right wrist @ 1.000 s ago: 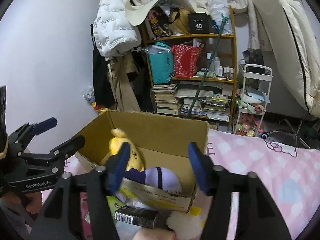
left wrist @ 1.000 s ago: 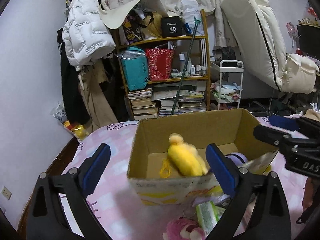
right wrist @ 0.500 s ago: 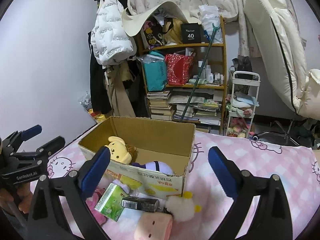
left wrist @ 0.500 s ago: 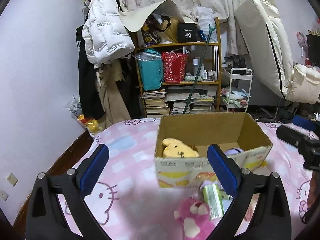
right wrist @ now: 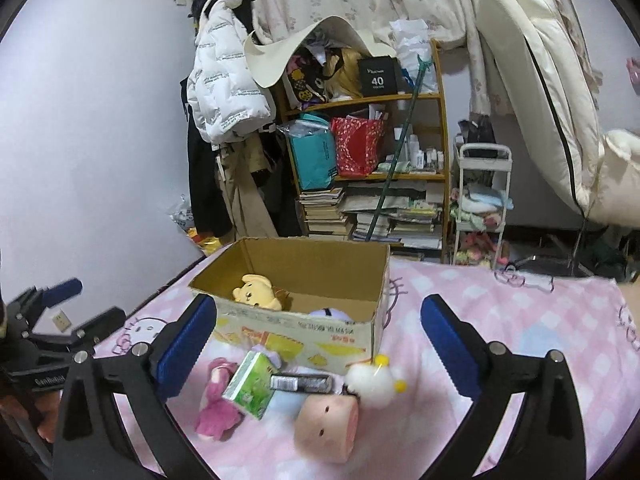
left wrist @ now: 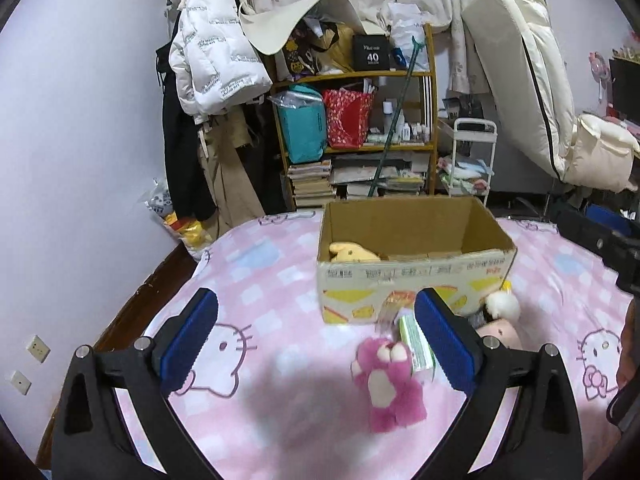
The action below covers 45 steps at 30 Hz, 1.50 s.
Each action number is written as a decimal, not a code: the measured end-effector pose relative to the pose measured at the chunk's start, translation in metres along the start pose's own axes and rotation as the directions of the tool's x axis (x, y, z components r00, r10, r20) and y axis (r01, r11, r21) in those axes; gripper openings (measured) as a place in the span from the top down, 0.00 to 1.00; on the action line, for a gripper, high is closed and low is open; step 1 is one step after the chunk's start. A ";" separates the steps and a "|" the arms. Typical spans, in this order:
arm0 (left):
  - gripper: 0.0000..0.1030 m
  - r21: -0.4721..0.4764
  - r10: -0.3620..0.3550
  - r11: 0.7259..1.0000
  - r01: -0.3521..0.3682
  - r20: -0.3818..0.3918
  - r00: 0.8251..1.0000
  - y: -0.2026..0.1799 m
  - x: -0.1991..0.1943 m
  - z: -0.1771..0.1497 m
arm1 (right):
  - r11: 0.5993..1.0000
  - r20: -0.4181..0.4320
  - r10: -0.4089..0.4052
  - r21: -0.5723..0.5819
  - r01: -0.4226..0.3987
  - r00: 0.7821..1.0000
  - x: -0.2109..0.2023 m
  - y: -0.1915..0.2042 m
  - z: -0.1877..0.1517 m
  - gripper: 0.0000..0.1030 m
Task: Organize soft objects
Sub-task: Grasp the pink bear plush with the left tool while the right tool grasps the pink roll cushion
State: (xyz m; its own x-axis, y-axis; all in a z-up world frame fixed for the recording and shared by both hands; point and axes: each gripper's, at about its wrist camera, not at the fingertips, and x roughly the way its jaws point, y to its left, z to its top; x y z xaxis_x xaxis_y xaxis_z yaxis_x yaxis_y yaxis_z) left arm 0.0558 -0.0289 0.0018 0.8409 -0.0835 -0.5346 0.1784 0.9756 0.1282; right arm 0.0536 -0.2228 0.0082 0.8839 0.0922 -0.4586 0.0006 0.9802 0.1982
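Note:
An open cardboard box (left wrist: pixel 412 276) (right wrist: pixel 304 328) stands on the pink bed. A yellow plush (left wrist: pixel 352 252) (right wrist: pixel 258 292) and a purple-white plush (right wrist: pixel 330 314) lie inside it. In front of the box lie a pink plush bear (left wrist: pixel 390 384) (right wrist: pixel 218 396), a peach pig-face plush (right wrist: pixel 326 424) (left wrist: pixel 500 334) and a white fluffy chick (right wrist: pixel 374 380) (left wrist: pixel 502 306). My left gripper (left wrist: pixel 316 340) is open and empty, above the bed before the bear. My right gripper (right wrist: pixel 320 344) is open and empty, near the pile.
A green tissue pack (right wrist: pixel 250 384) (left wrist: pixel 416 340) and a black box (right wrist: pixel 302 382) lie among the plush toys. A cluttered shelf (left wrist: pixel 360 120), hanging coats (left wrist: pixel 212 92) and a white cart (right wrist: pixel 480 204) stand beyond the bed. The bed's left edge drops to the floor (left wrist: pixel 132 308).
Both grippers pulled back and up from the box. The yellow plush, earlier falling between the left jaws, now lies in the box. The right jaws opened wider.

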 end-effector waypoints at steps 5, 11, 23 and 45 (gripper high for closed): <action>0.05 -0.005 -0.019 1.000 0.018 -0.043 0.999 0.001 -0.007 -0.009 | 0.999 -0.023 -0.025 0.022 0.026 0.999 -0.005 -0.006 -0.011 0.00; 0.05 -0.001 -0.009 1.000 0.009 -0.040 0.999 0.003 -0.016 -0.012 | 0.998 -0.060 -0.046 0.035 0.049 0.997 -0.002 -0.014 -0.022 0.00; 0.05 -0.024 -0.030 0.999 0.027 -0.124 0.992 0.008 0.013 -0.024 | 0.998 -0.120 -0.055 -0.024 0.053 0.991 0.018 -0.006 -0.035 0.00; 0.05 0.065 -0.052 0.996 0.069 -0.230 0.972 -0.024 0.062 -0.041 | 0.994 -0.180 -0.089 -0.085 0.075 0.980 0.044 0.004 -0.050 0.00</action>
State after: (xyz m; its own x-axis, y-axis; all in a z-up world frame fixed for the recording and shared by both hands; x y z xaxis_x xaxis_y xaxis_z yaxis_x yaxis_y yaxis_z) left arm 0.0829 -0.0492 -0.0690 0.6903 -0.0855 -0.7184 0.2686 0.9523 0.1448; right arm 0.0689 -0.2060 -0.0546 0.7817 0.0348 -0.6226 0.0268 0.9957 0.0892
